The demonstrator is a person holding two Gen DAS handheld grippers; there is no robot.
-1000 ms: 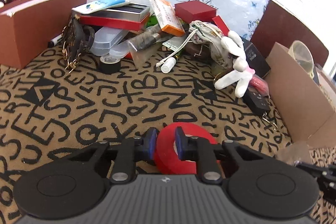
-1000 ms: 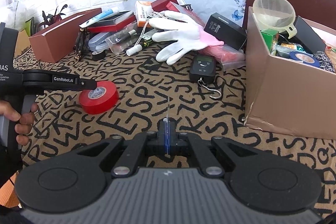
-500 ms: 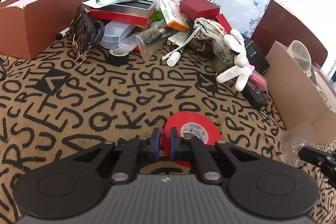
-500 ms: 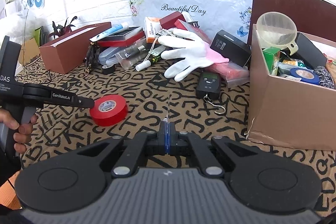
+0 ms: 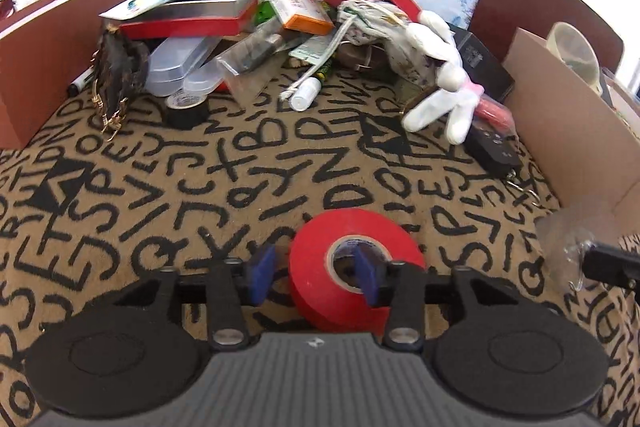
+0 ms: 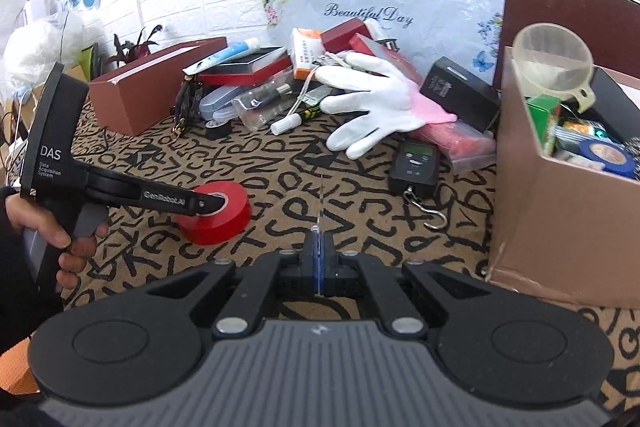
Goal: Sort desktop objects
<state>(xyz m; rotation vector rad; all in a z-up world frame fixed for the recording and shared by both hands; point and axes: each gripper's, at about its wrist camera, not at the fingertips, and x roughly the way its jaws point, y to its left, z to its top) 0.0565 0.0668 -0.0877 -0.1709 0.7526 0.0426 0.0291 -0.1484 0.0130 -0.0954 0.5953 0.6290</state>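
Note:
A red tape roll [image 5: 352,269] lies flat on the letter-patterned mat; it also shows in the right wrist view [image 6: 218,213]. My left gripper [image 5: 314,273] is open around the roll's near wall, its right finger in the core hole and its left finger outside. My right gripper [image 6: 319,251] is shut on a thin clear plastic piece [image 5: 566,247] that sticks up between the pads, held above the mat right of the roll.
A cluttered pile at the back holds a white glove [image 6: 374,103], a black tape roll [image 5: 186,107], boxes, a tube and a chain purse [image 5: 118,75]. A black hanging scale [image 6: 414,167] lies on the mat. A brown cardboard box [image 6: 560,227] with items stands right; a red-brown box [image 6: 148,87] left.
My left gripper's jaws have opened from a pinch on the red tape roll's wall, and the roll now rests flat on the mat. My right gripper has lifted and stays shut.

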